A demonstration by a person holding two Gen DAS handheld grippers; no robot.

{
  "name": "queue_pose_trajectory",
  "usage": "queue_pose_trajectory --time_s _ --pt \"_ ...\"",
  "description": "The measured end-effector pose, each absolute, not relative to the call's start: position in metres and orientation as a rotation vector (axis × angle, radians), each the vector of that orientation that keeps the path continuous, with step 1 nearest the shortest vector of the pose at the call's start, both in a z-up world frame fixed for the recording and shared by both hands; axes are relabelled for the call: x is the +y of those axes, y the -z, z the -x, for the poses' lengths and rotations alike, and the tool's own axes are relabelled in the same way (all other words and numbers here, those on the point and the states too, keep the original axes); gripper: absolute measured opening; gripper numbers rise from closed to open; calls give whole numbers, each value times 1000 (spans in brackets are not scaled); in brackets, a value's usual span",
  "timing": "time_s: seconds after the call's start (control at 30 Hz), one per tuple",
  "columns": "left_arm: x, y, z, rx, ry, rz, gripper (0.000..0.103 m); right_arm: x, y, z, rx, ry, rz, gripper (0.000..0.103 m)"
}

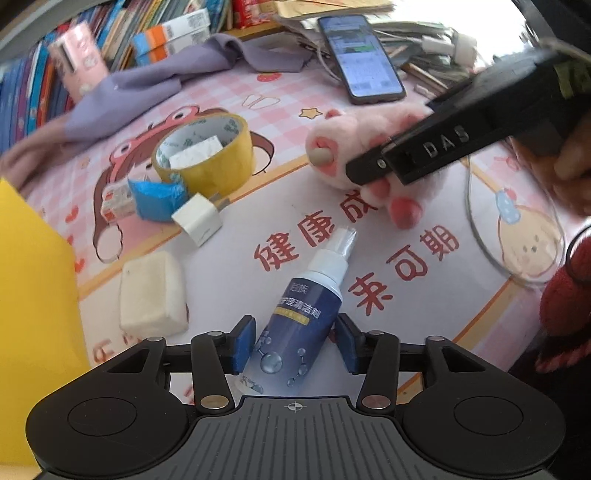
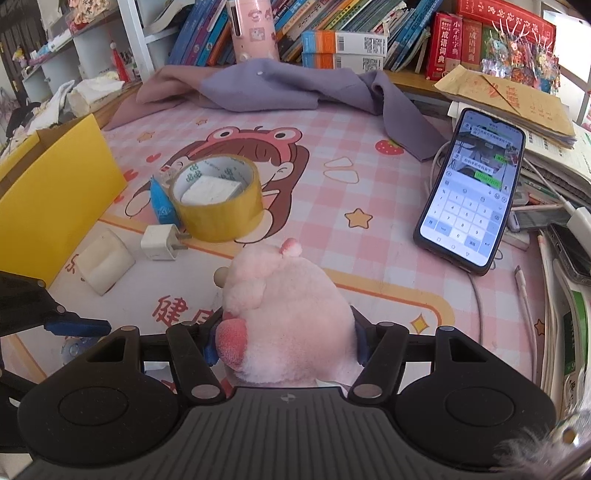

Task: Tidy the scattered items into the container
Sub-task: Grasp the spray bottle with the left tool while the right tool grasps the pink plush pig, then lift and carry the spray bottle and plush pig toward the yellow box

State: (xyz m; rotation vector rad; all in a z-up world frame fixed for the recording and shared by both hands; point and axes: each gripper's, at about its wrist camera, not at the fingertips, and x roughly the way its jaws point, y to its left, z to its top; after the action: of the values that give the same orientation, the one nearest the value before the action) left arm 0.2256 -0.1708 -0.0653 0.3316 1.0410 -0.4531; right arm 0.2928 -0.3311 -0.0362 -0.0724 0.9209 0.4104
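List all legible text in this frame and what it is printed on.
"DAS": right tool arm.
"健康成", "来可期": desk mat.
"成语词典": red dictionary.
"小学生字典": spine beside it.
Spray bottle label, phone screen: too small or blurred.

"DAS" — right gripper (image 1: 373, 173), "成语词典" — red dictionary (image 2: 445, 44)

Setting: we see a home study corner | Evidence: children's books (image 2: 332, 18) and red dictionaries (image 2: 448, 44) shelved behind the table (image 2: 388, 229) | cartoon-printed pink mat (image 2: 236, 155) | phone (image 2: 469, 192), charger cables (image 2: 524, 295) | shelving (image 2: 74, 55) at left with household clutter
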Motion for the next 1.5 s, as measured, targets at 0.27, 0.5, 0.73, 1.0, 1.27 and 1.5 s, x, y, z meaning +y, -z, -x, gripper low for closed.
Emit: queue_pose_trajectory --time_s 0.27,0.5,0.73,1.0,1.27,1.5 --pt "-172 66 -219 1038 409 -271 32 -331 37 -287 923 -420 72 61" --pt "-169 66 -217 1023 381 -241 35 -326 37 -277 923 -433 87 61" --pt "-172 66 -215 1017 349 -222 31 -328 33 -269 910 -426 90 61" --pt "-155 39 -198 966 348 -1 31 -332 20 -252 872 -397 69 61" --pt "-136 28 -170 902 373 136 31 -322 5 -215 834 -380 129 61" --pt "-111 13 -143 839 405 171 31 -306 -13 -178 779 -358 156 61"
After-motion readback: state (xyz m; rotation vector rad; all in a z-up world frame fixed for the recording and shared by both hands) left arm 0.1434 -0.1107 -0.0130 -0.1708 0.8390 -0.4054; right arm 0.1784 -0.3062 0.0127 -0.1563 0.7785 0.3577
